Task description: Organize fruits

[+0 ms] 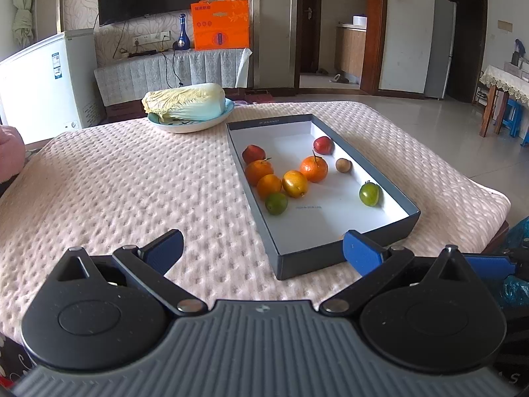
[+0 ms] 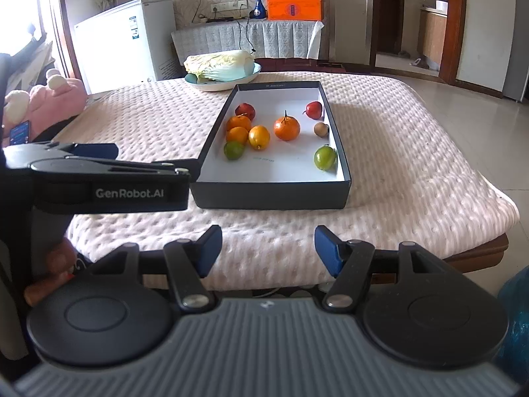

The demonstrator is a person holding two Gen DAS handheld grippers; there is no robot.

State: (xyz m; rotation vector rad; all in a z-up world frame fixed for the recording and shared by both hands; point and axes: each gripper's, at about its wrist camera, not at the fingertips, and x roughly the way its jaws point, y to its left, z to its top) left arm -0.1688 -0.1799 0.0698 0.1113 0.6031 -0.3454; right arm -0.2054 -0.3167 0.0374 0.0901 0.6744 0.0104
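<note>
A shallow dark box [image 1: 334,255] [image 2: 271,195] with a white floor lies on the pink quilted table. Inside, a cluster on the left: a red fruit [image 1: 253,154], oranges [image 1: 259,171], a yellow fruit [image 1: 294,183] and a green one [image 1: 276,203]. Apart on the right lie an orange [image 1: 314,168] [image 2: 286,128], a red fruit [image 1: 323,145], a small brown fruit [image 1: 343,165] and a green fruit [image 1: 369,194] [image 2: 324,157]. My left gripper [image 1: 263,253] is open and empty before the box's near edge; it also shows from the side in the right wrist view [image 2: 109,178]. My right gripper [image 2: 267,249] is open and empty, farther back.
A plate with a napa cabbage [image 1: 186,102] [image 2: 220,66] stands behind the box. A pink plush toy [image 2: 49,99] sits at the table's left. A white freezer [image 1: 43,79], a TV bench and an orange bag [image 1: 221,24] stand beyond. The table's right edge drops to the tiled floor.
</note>
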